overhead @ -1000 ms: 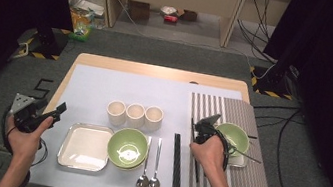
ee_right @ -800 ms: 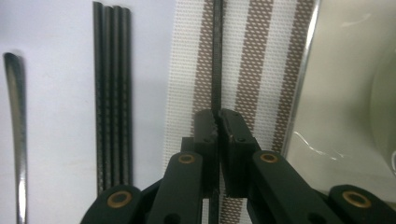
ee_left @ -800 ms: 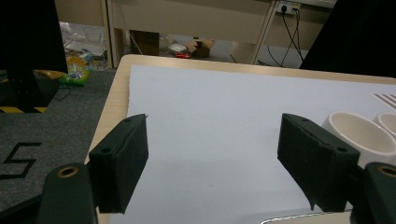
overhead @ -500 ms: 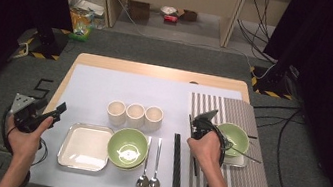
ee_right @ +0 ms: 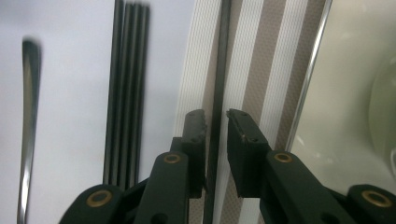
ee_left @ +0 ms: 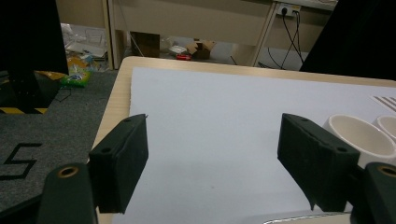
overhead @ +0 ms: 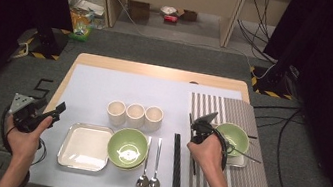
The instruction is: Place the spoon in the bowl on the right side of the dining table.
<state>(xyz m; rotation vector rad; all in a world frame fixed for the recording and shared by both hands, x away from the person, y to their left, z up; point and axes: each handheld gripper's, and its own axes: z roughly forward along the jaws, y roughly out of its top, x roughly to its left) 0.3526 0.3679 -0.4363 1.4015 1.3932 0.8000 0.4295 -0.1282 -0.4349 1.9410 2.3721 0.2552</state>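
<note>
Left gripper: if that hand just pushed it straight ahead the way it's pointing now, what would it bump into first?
Probably nothing soon. The left gripper, jaws wide open, points across the bare white mat. The white cups sit off to its right side, likely just outside its path, though depth is hard to judge.

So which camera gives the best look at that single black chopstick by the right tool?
The right gripper view: the chopstick runs close up between the right tool, whose jaws have just been opening. In the high view it is a thin line on the striped mat.
</note>
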